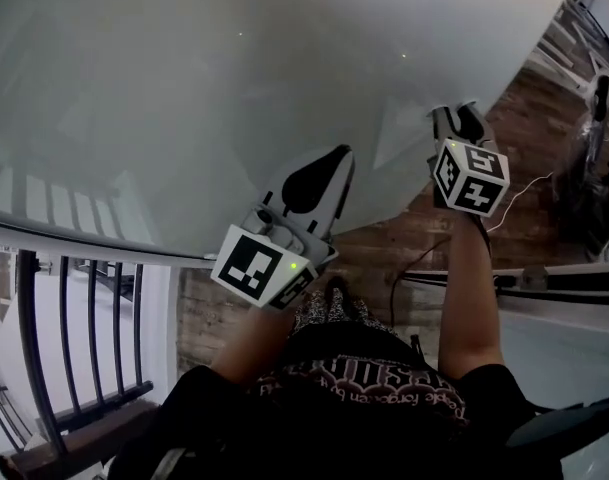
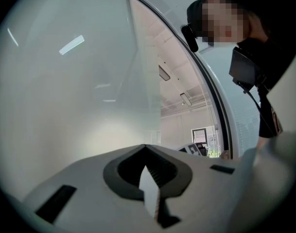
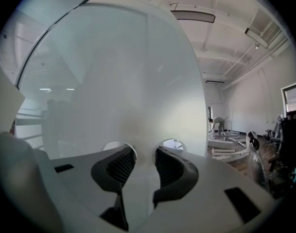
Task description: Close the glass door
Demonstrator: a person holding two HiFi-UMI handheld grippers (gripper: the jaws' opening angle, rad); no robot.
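Note:
A large frosted glass door (image 1: 234,88) fills the upper head view, and its free edge runs diagonally down on the right. My left gripper (image 1: 334,158) is shut with nothing in it, its joined tips close against the pane (image 2: 79,106). My right gripper (image 1: 456,110) stands near the door's free edge. Its jaws are apart and its fingertips (image 3: 130,150) sit right at the frosted face (image 3: 123,81), with nothing between them. In the left gripper view the jaws (image 2: 145,147) meet at their point.
A black metal railing (image 1: 84,328) stands at the lower left. Brick floor (image 1: 529,128) shows past the door's edge, with a thin cable (image 1: 524,193) and a dark door frame rail (image 1: 554,280) at the right. Furniture and equipment (image 3: 284,144) stand in the room beyond.

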